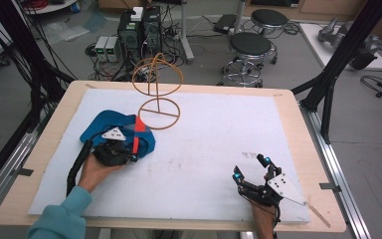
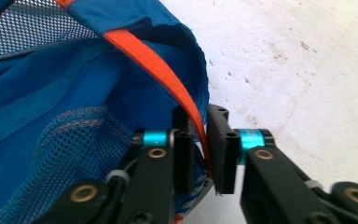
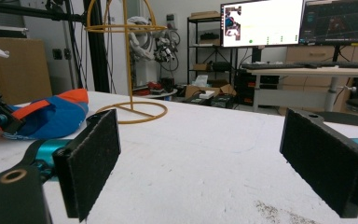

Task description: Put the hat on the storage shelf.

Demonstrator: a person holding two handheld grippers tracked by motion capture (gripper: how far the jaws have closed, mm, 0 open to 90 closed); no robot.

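Now: left tool [image 2: 198,154] has closed on the orange strap [image 2: 168,74] of the blue cap [image 1: 117,132], lying desk-left just beside the wire stand [image 1: 157,92], which stands beyond it. Right tool [image 1: 252,172] idle, jaws wide, well apart.

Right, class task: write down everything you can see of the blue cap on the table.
The blue cap is soft fabric with mesh lining and an orange strip across it. It lies crumpled on the white table cover, left of the wire stand. The left gripper has its jaws nearly closed on the cap's edge, the orange strip running between the pads.
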